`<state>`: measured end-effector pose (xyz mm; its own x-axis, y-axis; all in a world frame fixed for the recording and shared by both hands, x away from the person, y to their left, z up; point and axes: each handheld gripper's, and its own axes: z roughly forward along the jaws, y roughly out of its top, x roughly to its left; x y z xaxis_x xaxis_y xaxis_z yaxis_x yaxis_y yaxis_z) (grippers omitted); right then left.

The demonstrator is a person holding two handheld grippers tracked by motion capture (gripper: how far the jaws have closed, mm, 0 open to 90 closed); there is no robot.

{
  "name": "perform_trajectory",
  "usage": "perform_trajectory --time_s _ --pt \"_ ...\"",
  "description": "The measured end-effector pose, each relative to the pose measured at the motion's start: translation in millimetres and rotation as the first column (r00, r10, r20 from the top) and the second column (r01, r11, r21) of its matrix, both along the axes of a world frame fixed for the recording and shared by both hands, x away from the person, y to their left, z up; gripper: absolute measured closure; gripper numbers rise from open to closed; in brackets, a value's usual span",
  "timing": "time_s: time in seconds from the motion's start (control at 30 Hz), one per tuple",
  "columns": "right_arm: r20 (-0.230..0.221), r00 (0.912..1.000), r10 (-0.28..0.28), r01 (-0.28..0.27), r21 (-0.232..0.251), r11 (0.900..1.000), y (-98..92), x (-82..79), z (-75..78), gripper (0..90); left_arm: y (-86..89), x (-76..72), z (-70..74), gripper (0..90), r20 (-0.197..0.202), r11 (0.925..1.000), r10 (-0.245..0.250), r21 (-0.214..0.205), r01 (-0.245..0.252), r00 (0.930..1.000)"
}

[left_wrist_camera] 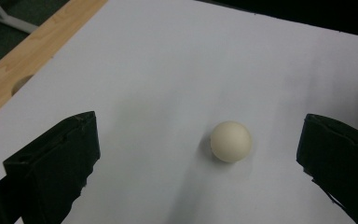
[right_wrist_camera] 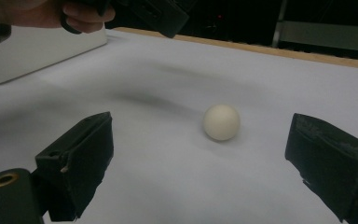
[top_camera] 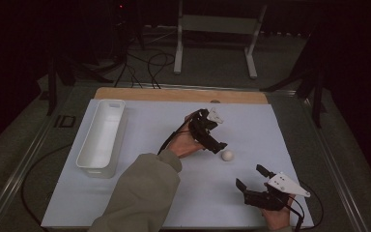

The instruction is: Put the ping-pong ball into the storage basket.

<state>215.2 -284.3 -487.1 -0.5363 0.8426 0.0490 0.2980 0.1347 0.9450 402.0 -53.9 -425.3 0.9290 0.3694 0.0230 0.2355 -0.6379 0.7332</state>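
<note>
Approach step judged in hand: white ball point(top_camera: 227, 155) is lying loose on white mat point(top_camera: 251, 130), mid-right, w/ left gripper point(top_camera: 217, 146) held just above it, jaws spread. Right gripper point(top_camera: 251, 180) is held nearby, also spread. Next: lowering around ball, then closing is called for.

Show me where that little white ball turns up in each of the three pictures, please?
High view: the white ball lies right of centre on the white mat, just off the left gripper.
Left gripper view: the ball sits right of centre, between the open jaws.
Right gripper view: the ball sits near the middle, ahead of the open jaws.
Shared landmark: the wooden strip along the mat's far edge.
</note>
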Motion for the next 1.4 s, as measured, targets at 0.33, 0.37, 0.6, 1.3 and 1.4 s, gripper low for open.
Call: perform_trajectory --time_s 0.33,0.37,0.6,1.3,1.4 --pt "-0.002 1.0 0.001 -0.001 0.002 1.0 0.8 0.2 -0.2 7.5 -18.0 2.5 -10.9 0.0 -0.042 0.9988 -0.025 0.041 0.026 0.9988" --pt "-0.002 1.0 0.001 -0.001 0.003 1.0 0.8 0.3 -0.2 7.5 -19.8 3.0 -11.9 0.0 -0.046 0.9986 -0.027 0.045 0.029 0.9986" --pt "-0.003 1.0 0.002 -0.002 0.005 1.0 0.4 0.1 -0.1 7.5 -28.3 4.3 -17.1 0.0 -0.063 0.9975 -0.033 0.06 0.037 0.9974" --pt "-0.002 1.0 0.002 -0.002 0.007 1.0 -0.4 -0.2 0.6 7.5 -42.8 9.7 -37.8 0.0 -0.131 0.9953 -0.013 0.094 0.025 0.9913" --pt "-0.001 1.0 0.002 -0.002 0.009 1.0 -0.7 -0.1 0.7 7.5 -44.6 9.7 -39.7 0.0 -0.136 0.995 -0.014 0.096 0.027 0.9907"
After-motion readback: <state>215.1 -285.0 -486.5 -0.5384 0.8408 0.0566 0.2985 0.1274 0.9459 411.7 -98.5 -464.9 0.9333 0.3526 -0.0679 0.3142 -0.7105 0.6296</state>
